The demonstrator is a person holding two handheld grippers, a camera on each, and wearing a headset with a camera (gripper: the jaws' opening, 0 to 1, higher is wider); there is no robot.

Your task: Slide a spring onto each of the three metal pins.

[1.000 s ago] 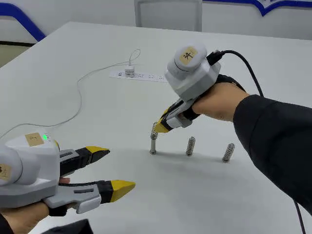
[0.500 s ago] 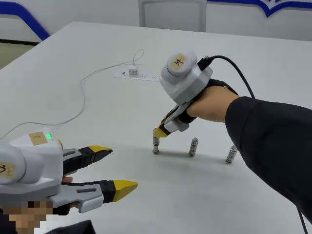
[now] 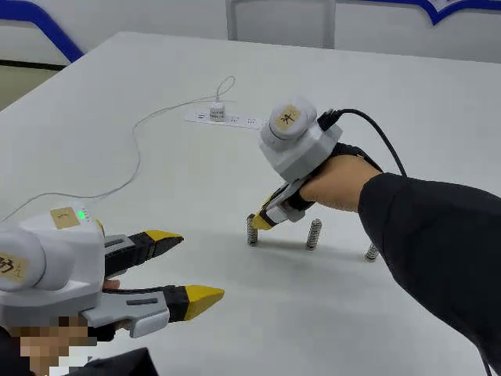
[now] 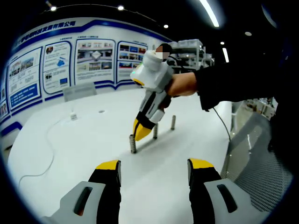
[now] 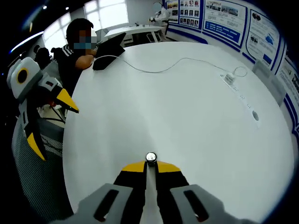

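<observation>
The leftmost spring (image 3: 252, 230) is now pressed lower by the right gripper's (image 3: 261, 223) closed fingers; the left gripper's (image 3: 200, 266) fingers are held apart.

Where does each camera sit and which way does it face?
Head view: on the headset, facing forward and down at the table; left gripper, right gripper, dark sleeve show.
Left gripper view: on the left gripper, facing the right gripper and three springs; own open jaws.
Right gripper view: on the right gripper, facing one spring top; own shut jaws.
Shared: each gripper view shows the other gripper.
</observation>
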